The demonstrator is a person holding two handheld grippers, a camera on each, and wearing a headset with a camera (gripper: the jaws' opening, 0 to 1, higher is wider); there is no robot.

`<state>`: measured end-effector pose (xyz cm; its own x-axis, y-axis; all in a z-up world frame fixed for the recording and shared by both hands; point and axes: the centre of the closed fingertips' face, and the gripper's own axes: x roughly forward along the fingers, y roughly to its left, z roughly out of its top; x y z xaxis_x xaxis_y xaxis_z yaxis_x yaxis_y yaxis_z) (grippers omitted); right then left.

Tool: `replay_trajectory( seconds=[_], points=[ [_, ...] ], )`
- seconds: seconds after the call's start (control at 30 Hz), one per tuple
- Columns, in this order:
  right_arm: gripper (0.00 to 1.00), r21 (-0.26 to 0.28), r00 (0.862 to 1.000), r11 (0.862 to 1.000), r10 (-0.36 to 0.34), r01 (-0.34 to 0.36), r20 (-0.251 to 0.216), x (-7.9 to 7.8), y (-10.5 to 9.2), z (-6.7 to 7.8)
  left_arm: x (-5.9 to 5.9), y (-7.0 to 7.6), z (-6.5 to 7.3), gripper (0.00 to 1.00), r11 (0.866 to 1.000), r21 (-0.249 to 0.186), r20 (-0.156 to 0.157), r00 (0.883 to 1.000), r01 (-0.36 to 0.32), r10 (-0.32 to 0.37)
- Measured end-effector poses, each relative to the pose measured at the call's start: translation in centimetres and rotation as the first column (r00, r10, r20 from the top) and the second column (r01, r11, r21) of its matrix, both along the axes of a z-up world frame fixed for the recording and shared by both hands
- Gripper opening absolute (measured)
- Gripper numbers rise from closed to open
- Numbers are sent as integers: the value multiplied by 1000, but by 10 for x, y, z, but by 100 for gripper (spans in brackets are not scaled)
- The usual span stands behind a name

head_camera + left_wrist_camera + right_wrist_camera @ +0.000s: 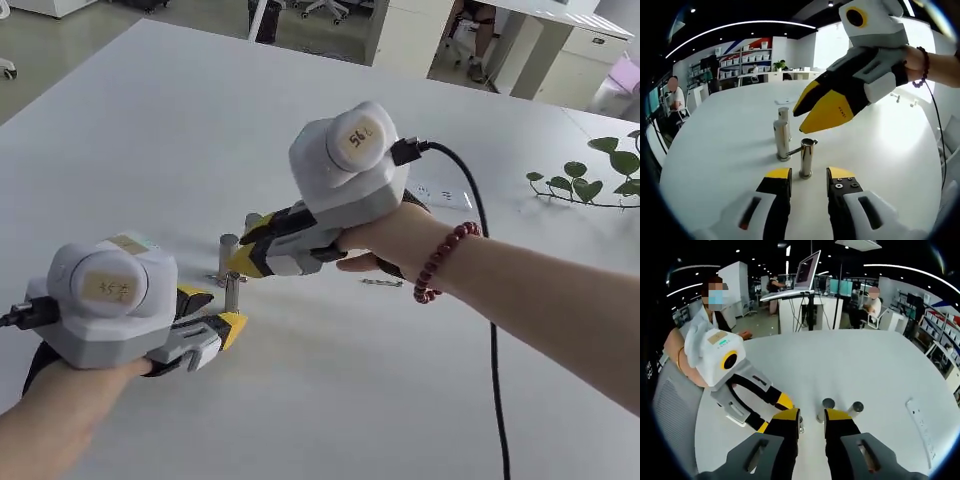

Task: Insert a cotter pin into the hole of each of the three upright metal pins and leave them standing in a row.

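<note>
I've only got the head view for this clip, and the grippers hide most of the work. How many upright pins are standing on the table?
Observer: Three. The left gripper view shows the nearest pin, a second pin beside it and a third pin behind.
Operator: Is the left gripper holding one?
Observer: No. The left gripper is open, the nearest pin standing just beyond its jaws.
Operator: Anything in a hole yet?
Observer: A thin rod sticks out sideways from the second pin; I cannot tell more.

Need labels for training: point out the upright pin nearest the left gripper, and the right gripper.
Nearest upright pin [806,159]: left gripper view, middle of its shaft.
Right gripper [797,122]: left gripper view, midway between its yellow fingertips.
</note>
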<state>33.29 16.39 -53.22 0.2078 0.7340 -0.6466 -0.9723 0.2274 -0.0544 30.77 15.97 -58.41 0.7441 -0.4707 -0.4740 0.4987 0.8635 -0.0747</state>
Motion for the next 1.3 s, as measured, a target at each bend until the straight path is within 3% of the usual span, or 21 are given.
replay_trajectory(
  seconds=[0.13,0.37,0.83,1.07,1.2,1.3],
  points=[
    [15,7,999,999,-45,45,22,12,1,0,1,4,4,32,1000,-12,4,1000,-13,13],
    [16,10,997,997,-78,79,-6,28,6,-12,1,10,10,41,999,-40,5,999,-31,32],
    [14,16,995,997,-75,76,-67,28,19,-25,-10,8,20,59,997,-77,18,1000,8,-6],
    [11,12,994,997,-78,79,-76,29,21,-30,-14,9,21,62,996,-89,5,1000,4,-4],
    [9,-5,996,998,-66,65,-57,29,20,-34,-18,9,22,63,996,-90,3,1000,10,-10],
    [9,10,993,996,-92,93,-79,29,19,-34,-21,8,23,63,995,-97,-4,1000,13,-13]
  ],
)
